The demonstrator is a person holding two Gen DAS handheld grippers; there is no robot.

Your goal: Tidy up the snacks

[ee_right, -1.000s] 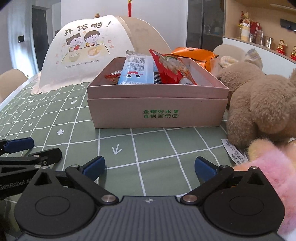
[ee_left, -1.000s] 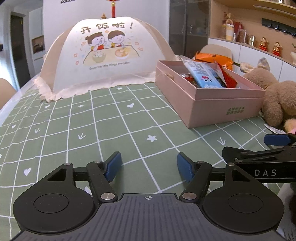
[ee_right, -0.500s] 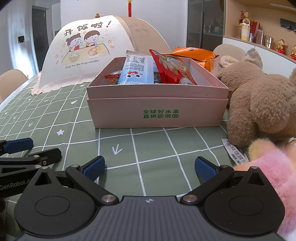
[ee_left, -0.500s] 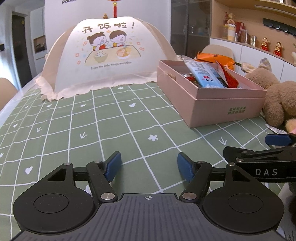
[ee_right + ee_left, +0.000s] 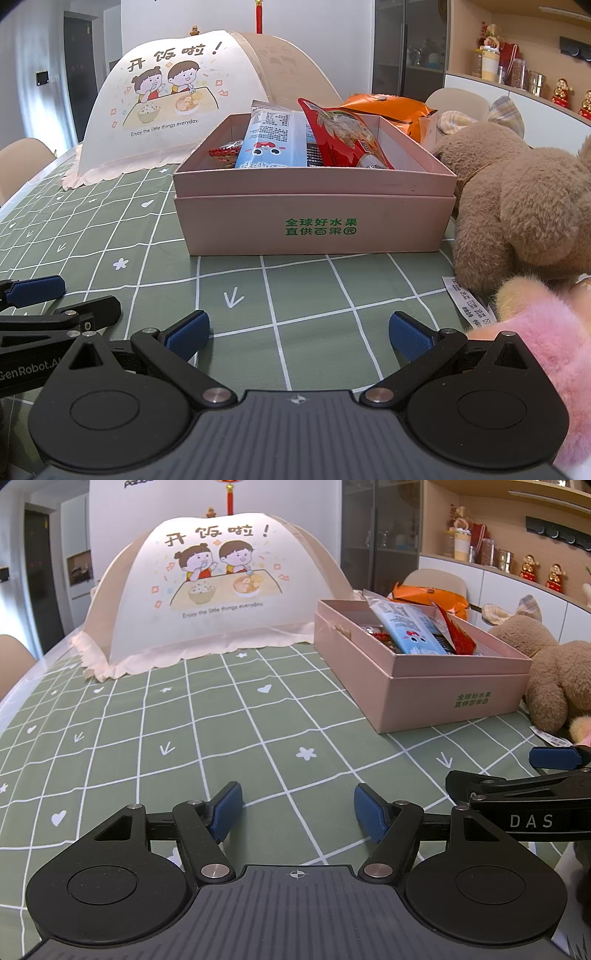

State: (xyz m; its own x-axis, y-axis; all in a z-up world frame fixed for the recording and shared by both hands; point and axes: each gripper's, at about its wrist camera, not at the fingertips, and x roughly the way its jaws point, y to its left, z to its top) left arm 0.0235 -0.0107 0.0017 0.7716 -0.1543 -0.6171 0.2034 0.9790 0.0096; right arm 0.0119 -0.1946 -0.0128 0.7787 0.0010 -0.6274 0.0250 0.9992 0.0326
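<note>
green checked tablecloth point(image 5: 229, 716) below, both my left gripper point(image 5: 297, 810) and right gripper point(image 5: 299, 334) gape empty; snacks look boxed in the pink box point(image 5: 314, 225), so next i'd reach for the orange bag point(image 5: 384, 110) behind it.

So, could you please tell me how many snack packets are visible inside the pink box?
3: a blue packet in the middle, a red packet leaning right of it, and a small red wrapper at the left. Others may be hidden beneath, inside the pink box.

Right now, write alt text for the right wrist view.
An open pink box of snack packets, a blue one and a red one sticking up, sits on a green checked tablecloth. The right gripper hangs open and empty in front; a brown plush toy sits to the right.
</note>
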